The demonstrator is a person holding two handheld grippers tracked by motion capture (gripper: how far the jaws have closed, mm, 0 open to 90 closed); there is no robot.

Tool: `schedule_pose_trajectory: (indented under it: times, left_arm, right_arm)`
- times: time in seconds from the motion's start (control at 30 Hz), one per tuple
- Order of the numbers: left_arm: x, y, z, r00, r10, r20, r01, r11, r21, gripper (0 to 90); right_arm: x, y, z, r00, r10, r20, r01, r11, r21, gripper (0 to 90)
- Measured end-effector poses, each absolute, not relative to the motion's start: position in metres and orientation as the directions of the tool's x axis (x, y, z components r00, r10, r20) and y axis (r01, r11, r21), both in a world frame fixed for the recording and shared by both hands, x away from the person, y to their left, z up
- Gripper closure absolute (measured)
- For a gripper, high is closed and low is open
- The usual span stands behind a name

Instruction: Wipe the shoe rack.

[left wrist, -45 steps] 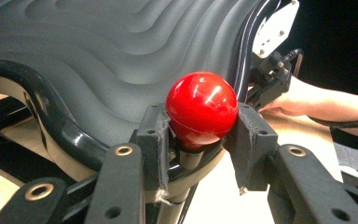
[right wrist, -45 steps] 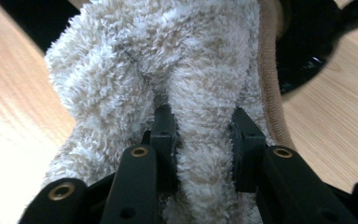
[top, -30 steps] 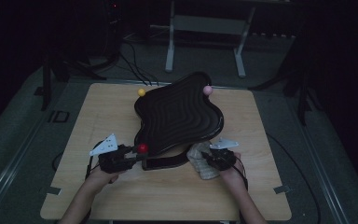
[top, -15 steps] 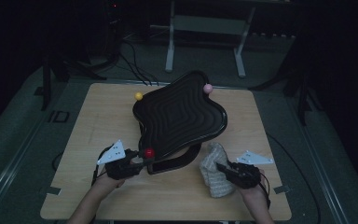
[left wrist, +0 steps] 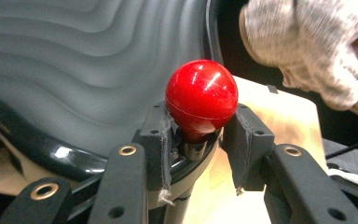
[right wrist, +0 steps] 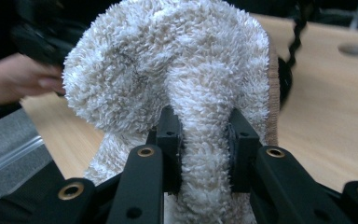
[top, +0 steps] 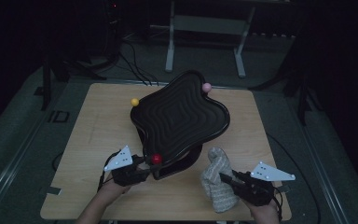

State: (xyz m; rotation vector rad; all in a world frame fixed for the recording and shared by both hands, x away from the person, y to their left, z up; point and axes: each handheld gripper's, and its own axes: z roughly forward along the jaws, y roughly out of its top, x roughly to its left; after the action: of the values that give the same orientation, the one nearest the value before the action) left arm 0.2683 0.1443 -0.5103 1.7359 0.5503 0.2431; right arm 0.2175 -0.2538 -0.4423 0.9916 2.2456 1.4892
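Red knob (left wrist: 201, 97) at the near corner of the black wavy tray (top: 179, 114) is sitting right between the jaws of the left gripper (top: 142, 167), and the jaws are pinching in on the short stem just beneath the ball. In the left gripper view the glossy sphere is bulging up above the two black pads, catching a bright highlight. That tray is standing on the wooden bench (top: 98, 121), tilting up toward the far side, its rippled surface stepping inward in concentric contours. A yellow knob (top: 134, 101) is poking out at its left corner and a pink knob (top: 207, 87) at its far right corner.

Over at the near right, the right gripper (top: 228, 179) is clamping a fold of the beige towel (right wrist: 177, 74); in the right gripper view the fluffy terry loops are squeezing out above and below the closed jaws, and the cloth is bunching into a tall lump. From the high view the towel is hanging just beside the tray's near right edge, apart from the red knob.

Both hands are coming in low from the bench's near edge, the left hand (top: 109, 189) pointing its gripper right toward the tray corner, the right hand (top: 263, 210) angling its gripper left and away. A grey three-cornered plate is riding on top of each gripper.
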Motion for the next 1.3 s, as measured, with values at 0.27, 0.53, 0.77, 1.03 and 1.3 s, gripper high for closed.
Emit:
schedule_pose_trajectory:
  times: [0.27,0.53,0.77,1.03,1.3]
  left_arm:
    - [0.263,0.112,-0.51,0.899,0.424,-0.11,0.205,-0.185,0.961,63.7]
    - [0.259,0.086,-0.51,0.907,0.402,-0.122,0.213,-0.188,0.959,63.8]
    - [0.259,0.064,-0.51,0.919,0.377,-0.114,0.196,-0.187,0.963,63.9]
    - [0.26,0.039,-0.51,0.929,0.351,-0.113,0.191,-0.196,0.962,63.9]
    - [0.254,0.064,-0.497,0.919,0.374,-0.12,0.198,-0.176,0.964,50.2]
  right_arm:
    - [0.219,-0.241,-0.419,-0.755,0.651,0.08,0.309,0.245,0.919,72.2]
    - [0.22,-0.237,-0.421,-0.762,0.642,0.084,0.307,0.245,0.92,72.0]
    - [0.219,-0.237,-0.416,-0.759,0.647,0.069,0.294,0.246,0.924,72.0]
    - [0.217,-0.239,-0.416,-0.759,0.648,0.068,0.29,0.243,0.925,72.0]
    - [0.22,-0.234,-0.402,-0.766,0.642,0.037,0.252,0.246,0.936,71.7]
